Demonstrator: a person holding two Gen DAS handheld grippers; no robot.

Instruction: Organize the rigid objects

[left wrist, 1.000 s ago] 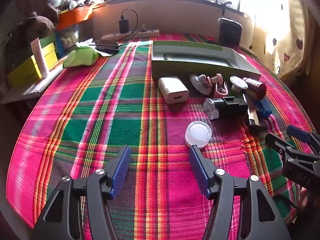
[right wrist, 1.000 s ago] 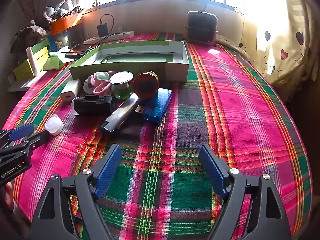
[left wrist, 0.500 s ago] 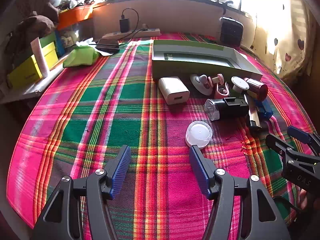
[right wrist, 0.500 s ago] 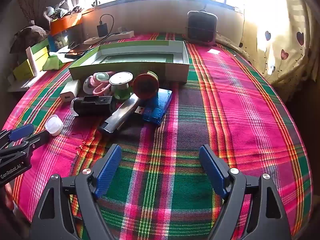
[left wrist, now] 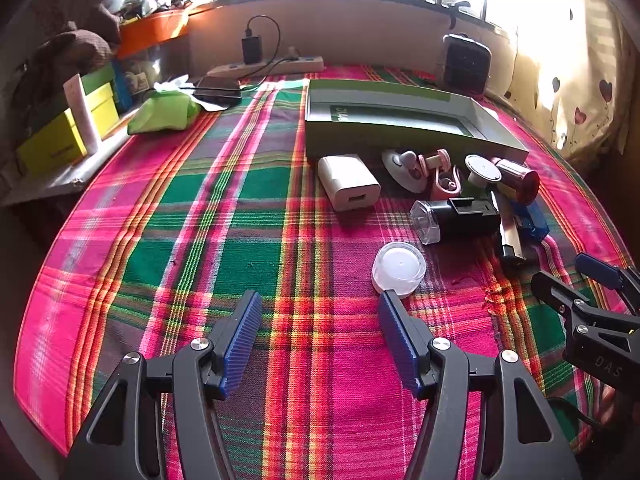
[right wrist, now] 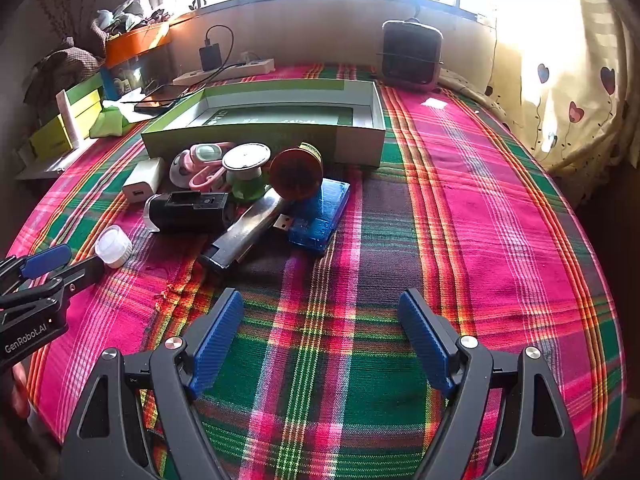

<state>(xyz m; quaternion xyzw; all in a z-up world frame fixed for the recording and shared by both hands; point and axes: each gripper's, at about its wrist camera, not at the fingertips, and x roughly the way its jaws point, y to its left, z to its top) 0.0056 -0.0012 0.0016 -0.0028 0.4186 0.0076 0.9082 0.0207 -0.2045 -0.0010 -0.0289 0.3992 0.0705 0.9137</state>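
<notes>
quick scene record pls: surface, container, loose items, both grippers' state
surface: pink-and-green plaid cloth
container: shallow green cardboard box tray, nothing visible inside
loose items: white square charger, black cylindrical device with clear cap, round translucent white lid, blue translucent USB dongle, silver-and-black lighter-shaped bar, red-lidded jar on its side, all bunched in front of the tray
left gripper: open, empty, white lid just ahead of its right finger
right gripper: open, empty
</notes>
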